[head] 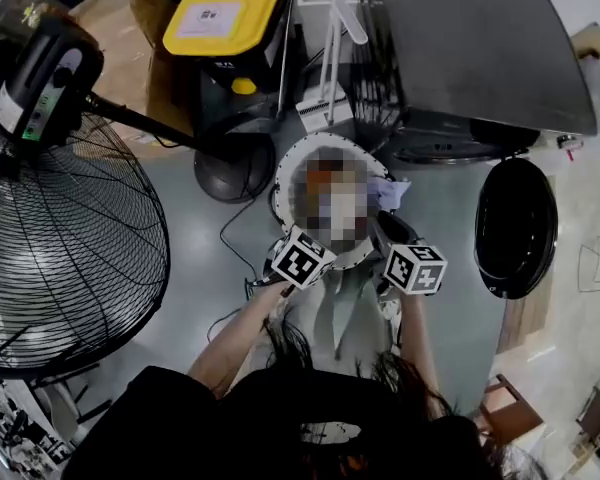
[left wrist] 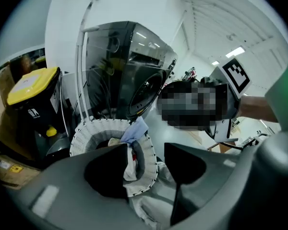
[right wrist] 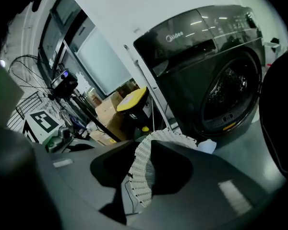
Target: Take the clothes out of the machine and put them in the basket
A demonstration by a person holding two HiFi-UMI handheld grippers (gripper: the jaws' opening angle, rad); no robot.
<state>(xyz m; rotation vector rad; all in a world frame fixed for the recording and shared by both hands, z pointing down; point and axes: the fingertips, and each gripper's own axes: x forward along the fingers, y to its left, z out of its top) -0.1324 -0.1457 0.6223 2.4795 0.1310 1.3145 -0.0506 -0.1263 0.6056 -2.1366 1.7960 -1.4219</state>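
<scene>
The white woven basket [head: 285,168] stands on the grey floor in front of the dark grey washing machine [head: 480,48], whose round door [head: 516,226] hangs open to the right. Clothes fill the basket; a light blue cloth [left wrist: 137,128] drapes over its rim. A pale grey garment [head: 335,313] lies just outside the basket's near side, between my arms. My left gripper [head: 298,253] and right gripper [head: 405,258] hover at the near rim. In the left gripper view the left gripper [left wrist: 145,162] is open, the rim showing through its gap. The right gripper [right wrist: 140,171] is open too, holding nothing.
A large wire-cage fan [head: 60,238] fills the left side, its round base [head: 230,168] beside the basket. A black bin with a yellow lid [head: 230,18] and cardboard boxes stand behind. A cable [head: 235,238] runs across the floor left of the basket.
</scene>
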